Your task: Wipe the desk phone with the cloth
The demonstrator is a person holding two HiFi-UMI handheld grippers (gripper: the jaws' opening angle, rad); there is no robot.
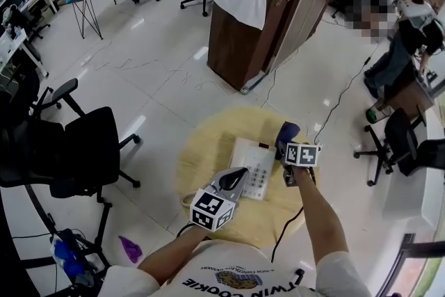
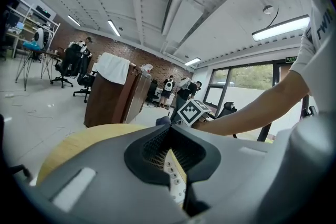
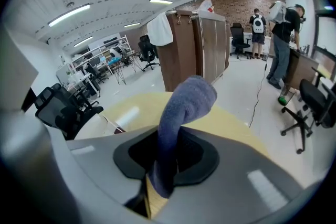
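Note:
A white desk phone (image 1: 252,167) lies on the round wooden table (image 1: 207,142). My left gripper (image 1: 238,177) hovers over the phone's near left part, jaws together with nothing between them. In the left gripper view only a strip of the phone's keypad (image 2: 175,178) shows through the narrow gap. My right gripper (image 1: 288,153) sits at the phone's right edge, shut on a blue-grey cloth (image 1: 286,131). In the right gripper view the cloth (image 3: 185,105) stands up out of the jaws in a rolled bunch, with the table (image 3: 231,123) beyond it.
A brown cabinet (image 1: 245,31) draped with a white towel stands behind the table. A black office chair (image 1: 83,149) is at the left and another chair (image 1: 402,141) at the right. A black cable (image 1: 295,215) runs off the table's near edge. People stand at the far right.

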